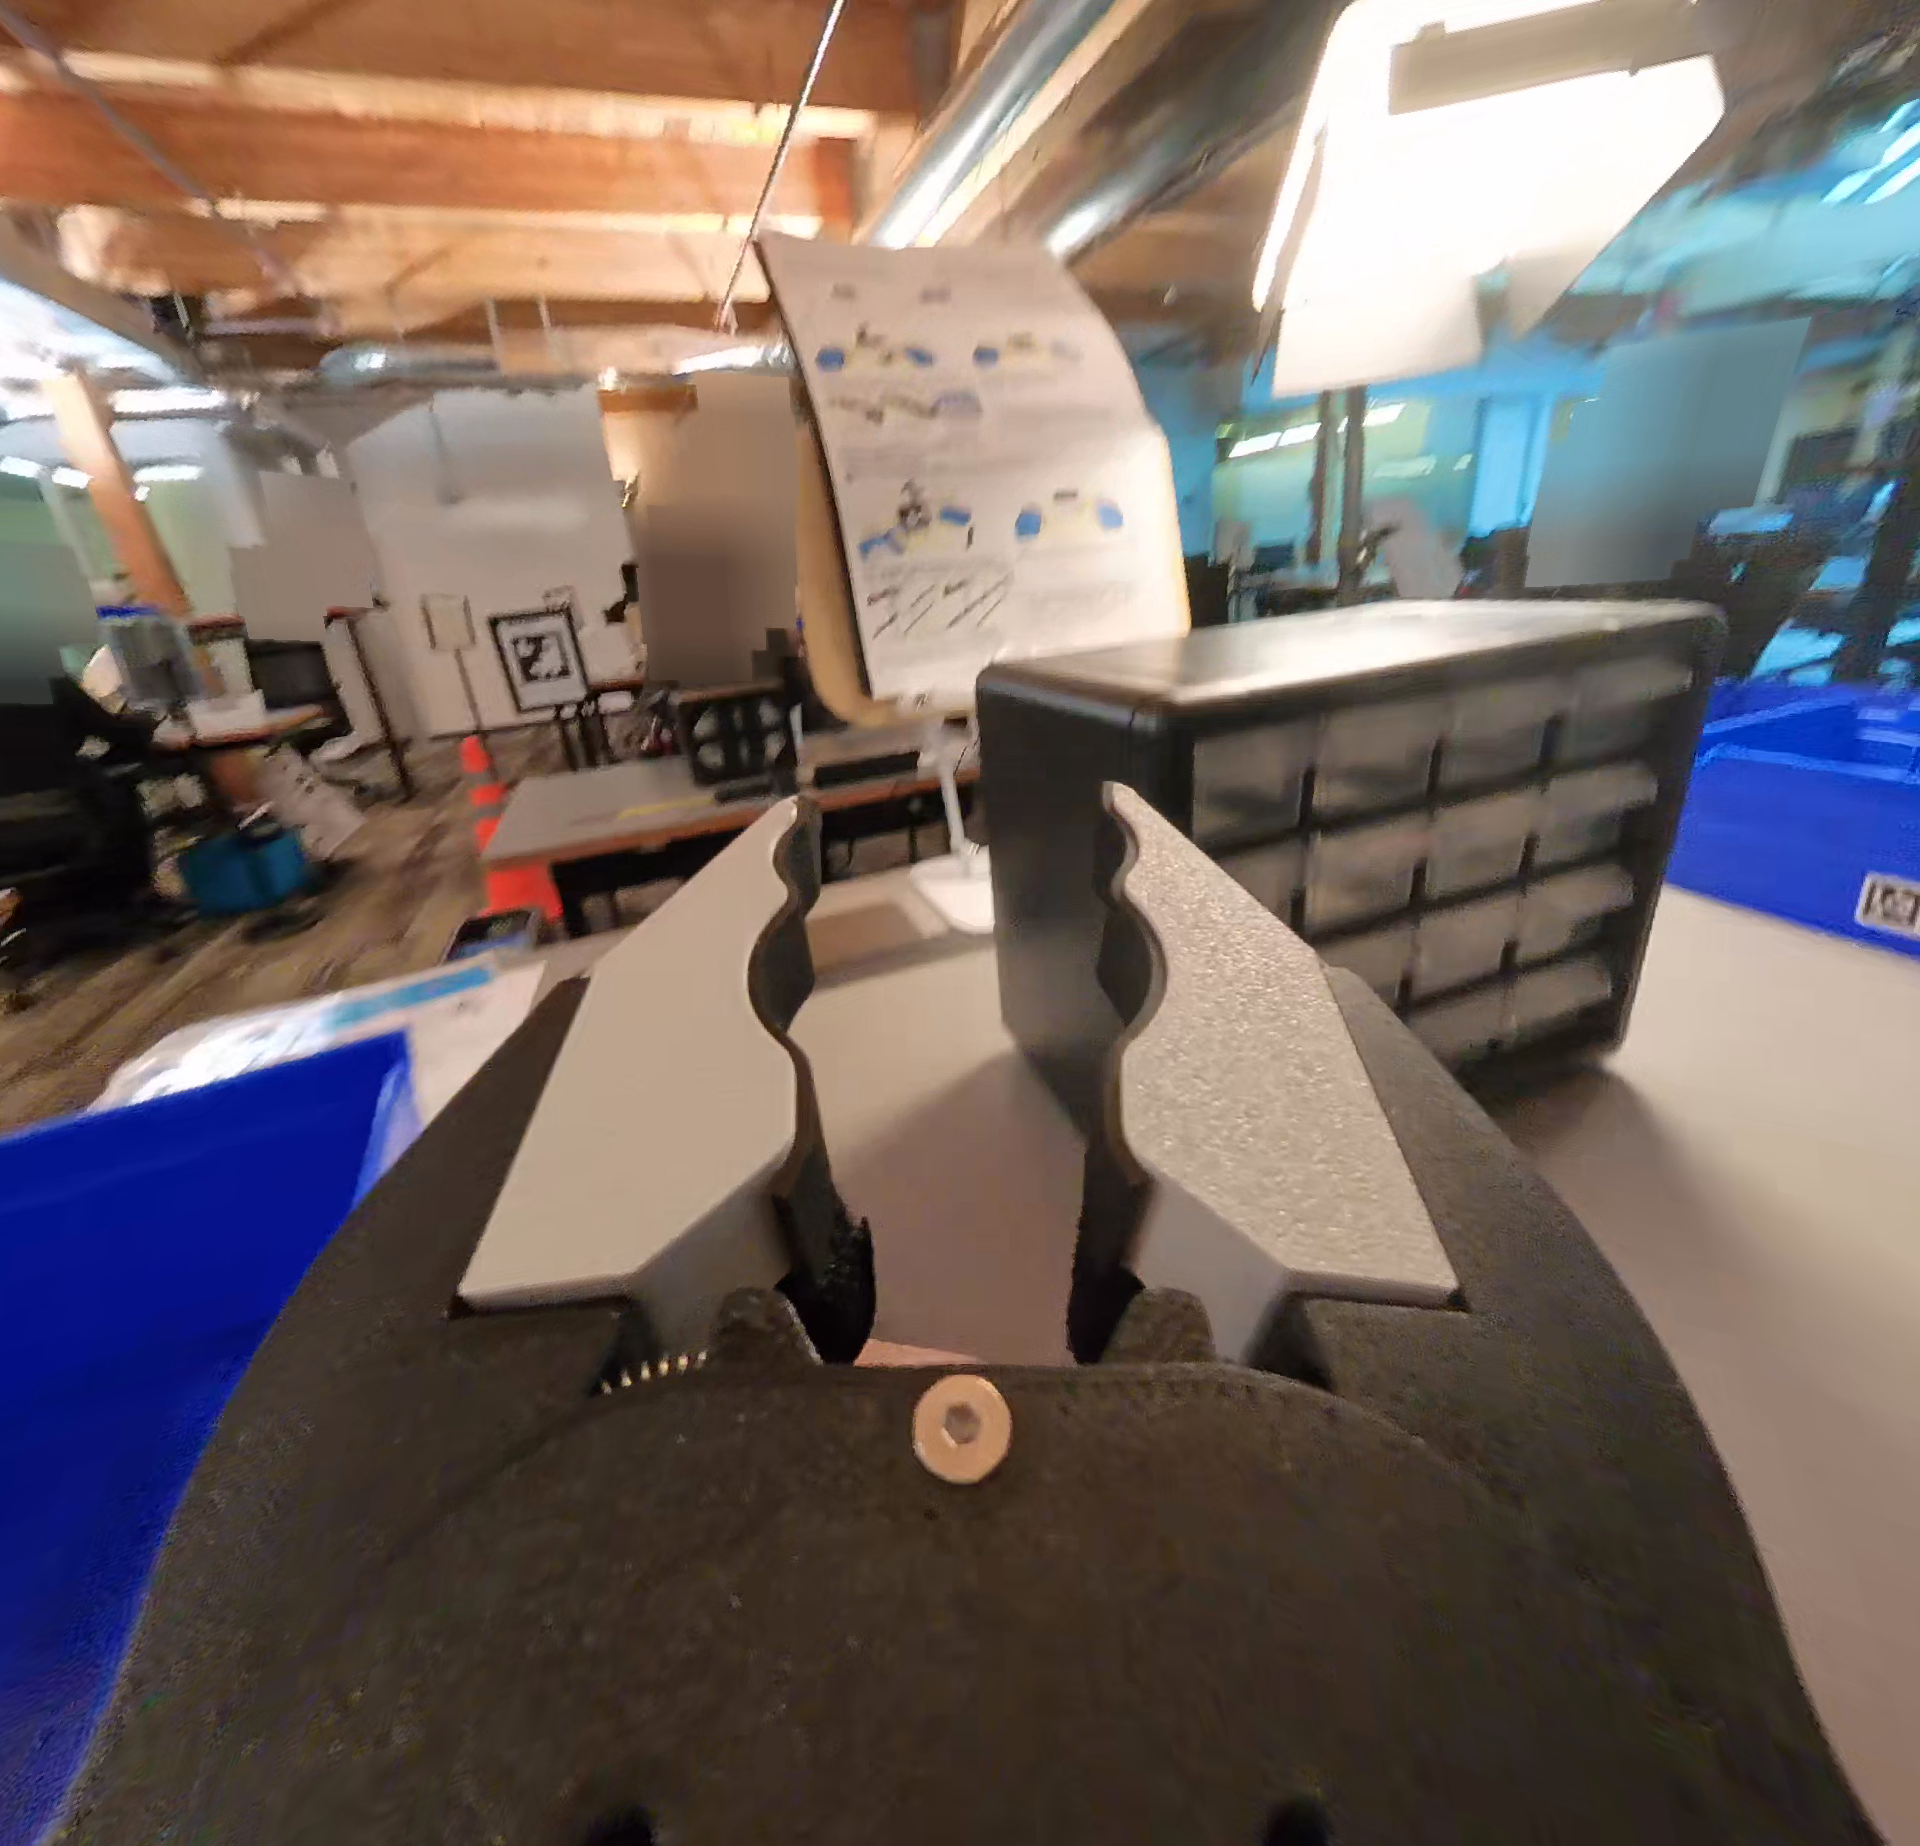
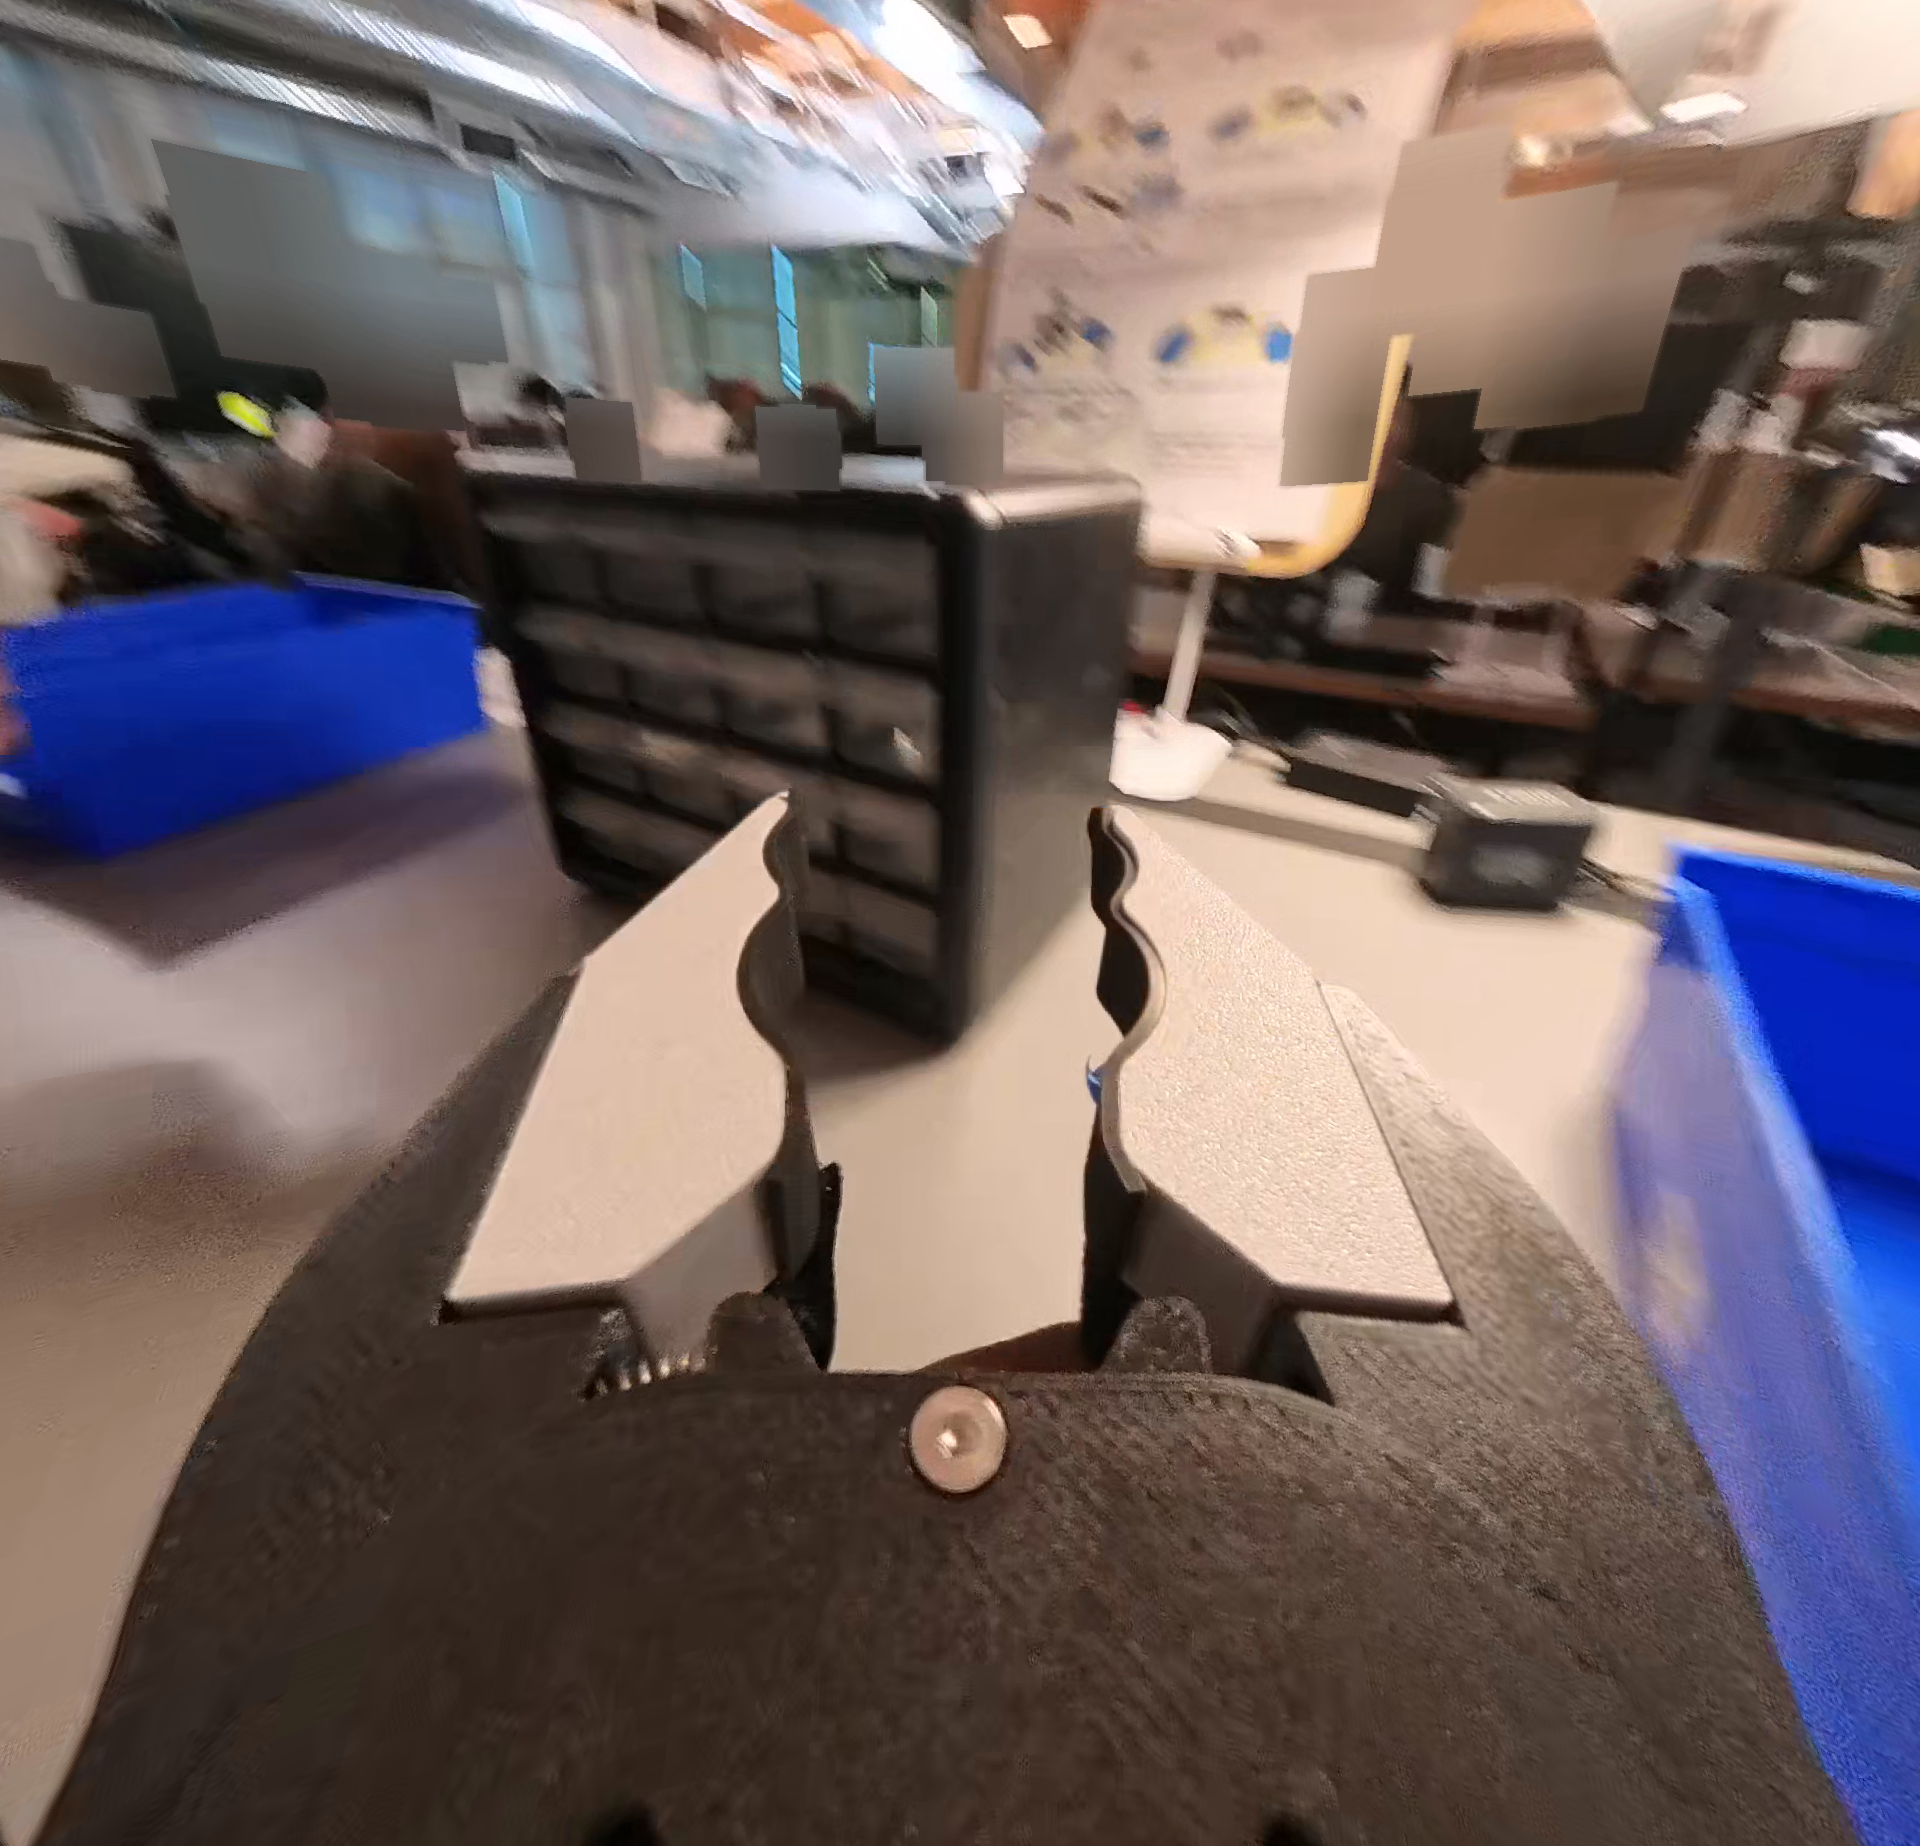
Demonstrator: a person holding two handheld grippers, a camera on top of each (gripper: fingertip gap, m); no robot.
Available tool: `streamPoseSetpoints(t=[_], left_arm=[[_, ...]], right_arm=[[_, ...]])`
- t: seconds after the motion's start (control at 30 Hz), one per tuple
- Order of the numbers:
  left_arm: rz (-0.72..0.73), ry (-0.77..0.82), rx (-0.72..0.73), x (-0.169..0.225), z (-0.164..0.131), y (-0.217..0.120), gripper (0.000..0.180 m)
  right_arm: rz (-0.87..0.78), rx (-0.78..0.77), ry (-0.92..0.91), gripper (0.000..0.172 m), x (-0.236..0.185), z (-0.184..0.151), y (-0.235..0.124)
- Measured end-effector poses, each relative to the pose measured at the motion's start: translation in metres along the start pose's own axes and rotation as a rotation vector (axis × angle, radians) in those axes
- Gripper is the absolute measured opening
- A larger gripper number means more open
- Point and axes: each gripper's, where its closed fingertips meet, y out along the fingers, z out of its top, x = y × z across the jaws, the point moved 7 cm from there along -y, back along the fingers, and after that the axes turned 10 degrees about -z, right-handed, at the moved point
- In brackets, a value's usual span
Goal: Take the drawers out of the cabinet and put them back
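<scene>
Cabinet (image 1: 1351, 820): black, upright on grey table (image 1: 1714, 1121), all drawers (image 2: 727, 674) seated. Left gripper (image 1: 951, 840) and right gripper (image 2: 940, 840): short of cabinet, fingers spread, empty. Step: approach. Next: likely align on one drawer front.

The left gripper (image 1: 951, 820) is held roughly level above the table, its two grey fingers (image 1: 665, 1048) spread wide with nothing between the pads. The right gripper (image 2: 940, 825) is posed likewise, fingers (image 2: 1236, 1058) parted and its grasp bare
</scene>
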Motion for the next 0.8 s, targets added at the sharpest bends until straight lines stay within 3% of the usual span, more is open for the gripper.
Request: streamPoseSetpoints(t=[0.1, 0.23, 0.33, 0.47, 0.6, 0.8], left_arm=[[-0.054, -0.024, 0.063, -0.01, -0.013, 0.05, 0.054], [-0.071, -0.049, 0.059, -0.025, -0.063, 0.09, 0.057], [-0.073, -0.039, 0.029, -0.023, -0.094, 0.09, 0.058], [-0.095, 0.03, -0.032, -0.018, -0.103, 0.081, 0.062], [-0.066, -0.016, -0.035, -0.024, -0.104, 0.083, 0.062], [-0.03, 0.052, -0.045, -0.017, -0.104, 0.082, 0.059]], right_arm=[[0.106, 0.067, 0.023, 0.057, -0.024, -0.002, 0.041], [0.162, 0.096, -0.06, 0.056, -0.043, -0.021, 0.078], [0.158, 0.123, -0.126, 0.054, -0.047, -0.043, 0.084], [0.165, 0.105, -0.069, 0.051, -0.041, -0.052, 0.081], [0.127, 0.106, -0.049, 0.05, -0.034, -0.052, 0.081], [0.025, 0.154, -0.294, 0.043, -0.042, -0.05, 0.074]])
